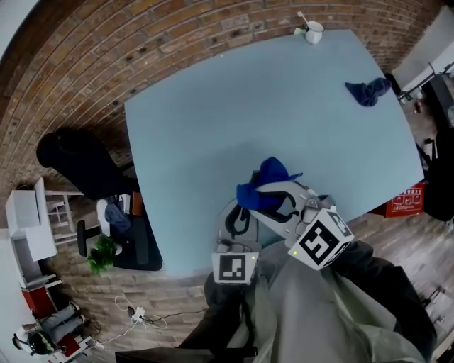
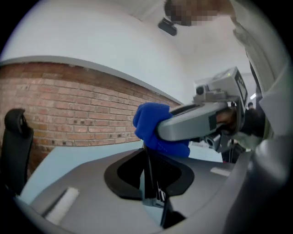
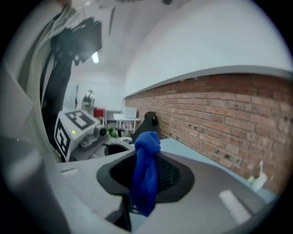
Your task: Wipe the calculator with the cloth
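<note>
1. Pale blue surface (image 1: 213, 120) spreads wide ahead of the jaws.
2. Way beyond the jaws, at the far corner, there's a white mug (image 1: 313, 32) with a utensil handle (image 1: 303, 18) poking out.
3. Well ahead and right of the jaws, a crumpled dark blue rag (image 1: 369, 91) sits near the edge.
4. Brick wall (image 1: 142, 49) behind it all.
5. Left of the jaws, off the surface: a black chair (image 1: 78, 159) and, nearer, a green plant (image 1: 103, 254).

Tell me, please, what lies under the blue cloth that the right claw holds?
Under the blue cloth a thin dark slab stands edge-on, clamped in the left claw. The cloth covers its far end and its faces do not show, so I cannot say what it is.
</note>
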The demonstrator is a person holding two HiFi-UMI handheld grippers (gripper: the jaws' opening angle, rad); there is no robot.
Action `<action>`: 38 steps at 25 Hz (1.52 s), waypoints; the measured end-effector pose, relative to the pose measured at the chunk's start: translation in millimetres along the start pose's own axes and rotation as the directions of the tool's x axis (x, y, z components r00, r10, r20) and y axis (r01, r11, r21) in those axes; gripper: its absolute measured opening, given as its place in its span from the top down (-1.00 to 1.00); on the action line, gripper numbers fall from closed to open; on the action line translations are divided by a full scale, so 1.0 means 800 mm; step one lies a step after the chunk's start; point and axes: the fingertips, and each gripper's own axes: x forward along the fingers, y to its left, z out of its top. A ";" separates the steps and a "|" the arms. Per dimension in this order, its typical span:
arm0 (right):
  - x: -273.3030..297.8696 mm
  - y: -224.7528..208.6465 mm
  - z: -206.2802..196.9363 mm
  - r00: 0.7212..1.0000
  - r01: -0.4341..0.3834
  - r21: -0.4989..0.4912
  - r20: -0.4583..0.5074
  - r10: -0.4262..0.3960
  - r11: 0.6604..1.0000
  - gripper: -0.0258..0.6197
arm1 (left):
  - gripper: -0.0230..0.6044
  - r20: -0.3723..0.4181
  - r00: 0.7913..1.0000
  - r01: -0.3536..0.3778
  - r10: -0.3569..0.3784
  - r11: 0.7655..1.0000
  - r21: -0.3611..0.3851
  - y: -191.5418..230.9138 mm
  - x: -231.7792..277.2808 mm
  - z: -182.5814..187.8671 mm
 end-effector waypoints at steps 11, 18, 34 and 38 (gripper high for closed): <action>0.011 0.013 0.031 0.995 -0.062 0.005 0.078 0.062 0.998 0.59 | 0.76 0.021 1.000 0.019 -0.024 0.980 0.199 -0.011 -0.010 0.017; 0.006 -0.083 -0.081 1.000 -0.016 0.468 0.001 0.018 0.883 0.59 | 0.77 0.079 0.997 0.016 -0.024 0.995 0.096 -0.013 -0.041 0.023; -0.004 -0.010 -0.041 0.955 -0.270 0.498 0.250 0.161 0.824 0.59 | 0.77 0.196 0.968 -0.022 0.156 0.832 -0.555 0.065 -0.038 0.001; 0.008 0.101 -0.043 0.937 -0.347 0.259 0.058 0.345 0.901 0.59 | 0.76 0.171 0.963 -0.062 0.209 0.785 -0.616 0.084 -0.043 -0.010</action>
